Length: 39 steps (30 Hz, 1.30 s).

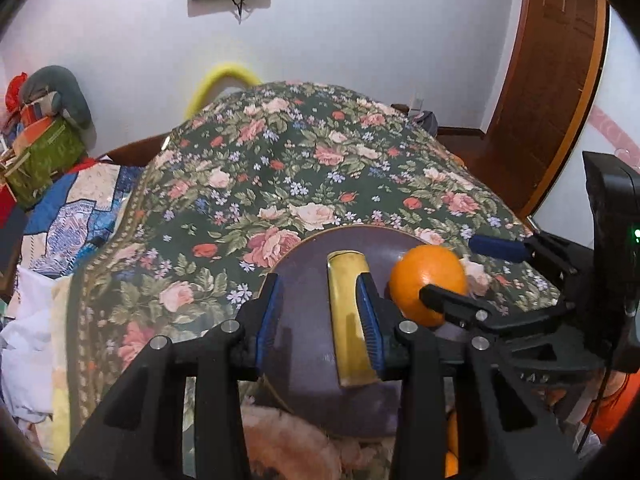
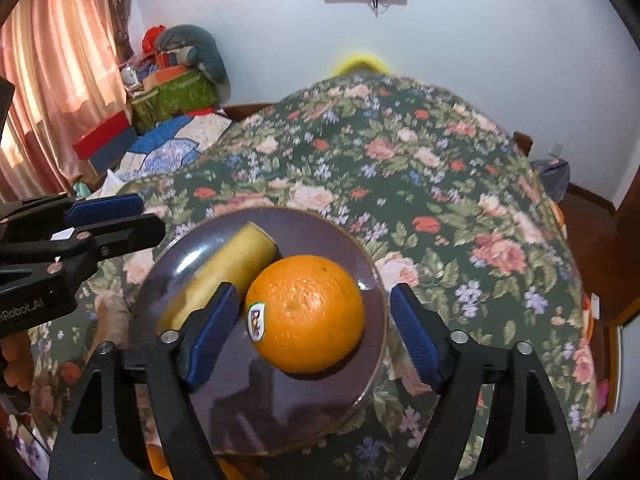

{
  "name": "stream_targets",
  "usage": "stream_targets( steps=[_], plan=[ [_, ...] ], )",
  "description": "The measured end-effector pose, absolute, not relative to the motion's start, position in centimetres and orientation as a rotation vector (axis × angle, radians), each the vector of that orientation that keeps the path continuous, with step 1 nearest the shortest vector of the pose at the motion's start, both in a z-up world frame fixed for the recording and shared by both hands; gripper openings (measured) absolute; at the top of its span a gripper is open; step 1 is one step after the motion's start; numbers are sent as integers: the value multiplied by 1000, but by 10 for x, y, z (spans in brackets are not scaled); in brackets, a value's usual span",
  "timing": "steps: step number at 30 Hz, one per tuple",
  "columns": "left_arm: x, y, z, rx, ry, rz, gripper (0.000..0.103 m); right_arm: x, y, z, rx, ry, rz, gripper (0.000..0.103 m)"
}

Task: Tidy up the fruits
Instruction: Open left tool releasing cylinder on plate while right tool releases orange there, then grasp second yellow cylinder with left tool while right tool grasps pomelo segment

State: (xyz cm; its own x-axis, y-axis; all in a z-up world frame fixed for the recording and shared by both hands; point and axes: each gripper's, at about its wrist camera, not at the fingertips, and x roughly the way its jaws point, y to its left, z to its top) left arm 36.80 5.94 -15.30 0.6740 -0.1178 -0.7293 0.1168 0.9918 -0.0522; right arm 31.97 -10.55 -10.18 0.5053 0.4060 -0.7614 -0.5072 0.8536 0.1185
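Observation:
A dark purple plate (image 2: 280,408) lies on the floral tablecloth; it also shows in the left wrist view (image 1: 304,380). On it lie a yellow banana piece (image 2: 236,268) and an orange (image 2: 308,316) with a sticker. My right gripper (image 2: 316,340) is open, its pads on either side of the orange with gaps showing. My left gripper (image 1: 320,320) is open over the plate, its right pad (image 1: 370,320) against the banana piece (image 1: 348,312). The orange (image 1: 428,284) and the right gripper's fingers (image 1: 452,300) sit to its right.
The table is covered by a floral cloth (image 1: 300,160). More orange fruit (image 1: 452,452) shows below the plate's near edge. Piled bags and boxes (image 2: 172,92) stand at the left by a pink curtain (image 2: 60,80). A wooden door (image 1: 552,80) is at the right.

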Motion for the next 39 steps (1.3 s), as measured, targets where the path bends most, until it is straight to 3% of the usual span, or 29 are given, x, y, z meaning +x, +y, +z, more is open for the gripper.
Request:
stream_targets(
  steps=[14,21,25,39],
  plan=[
    [269,68,-98,65,773,-120,42,247,-131,-41,-163,792,531,76],
    [211,72,-84,79,760,-110,50,197,-151,-28,-177,782,523,78],
    [187,67,-89,80,772,-127,54,174,-160,-30,-193,788,520,78],
    [165,31,-153,74,920,-199,54,117,-174,-79,-250,903,531,78]
  ],
)
